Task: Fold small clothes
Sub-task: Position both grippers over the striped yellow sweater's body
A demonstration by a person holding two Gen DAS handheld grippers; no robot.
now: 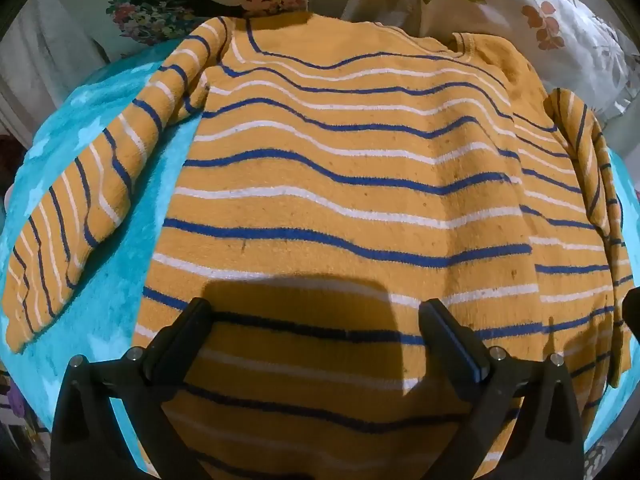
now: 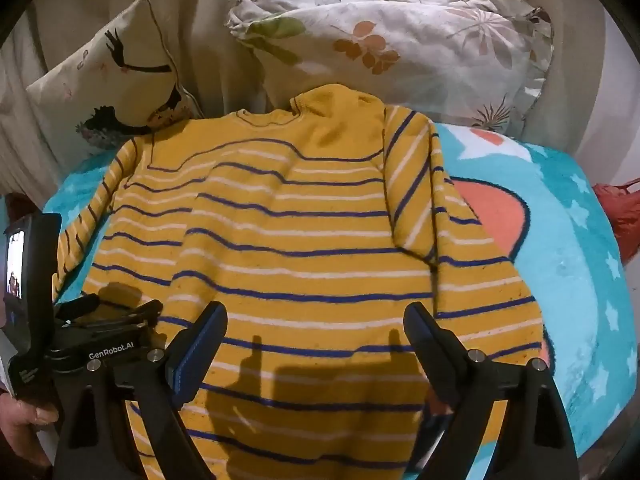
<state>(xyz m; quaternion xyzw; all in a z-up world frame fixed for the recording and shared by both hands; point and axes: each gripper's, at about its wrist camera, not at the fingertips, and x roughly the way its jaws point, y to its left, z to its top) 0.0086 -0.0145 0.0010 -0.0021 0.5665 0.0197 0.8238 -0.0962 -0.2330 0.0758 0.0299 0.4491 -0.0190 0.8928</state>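
Sweater [image 1: 340,200], yellow with blue and white stripes, lay spread flat on the turquoise blanket [image 1: 100,184] of the bed, collar away from me. Its one sleeve [image 1: 68,232] stretched out over the blanket on my left; the other sleeve [image 2: 412,184] was folded in over the body on my right. My left hand-held gripper [image 1: 316,340] hovered over the hem area, fingers spread wide, nothing between them. My right hand-held gripper [image 2: 316,344] hung likewise over the lower body, fingers apart and empty, casting a shadow on the cloth. Beyond the collar a leaf-print pillow [image 2: 400,44] and a cushion [image 2: 116,76] with a dark figure leaned against beige fabric. Something red [image 2: 618,212] showed at the far right edge.
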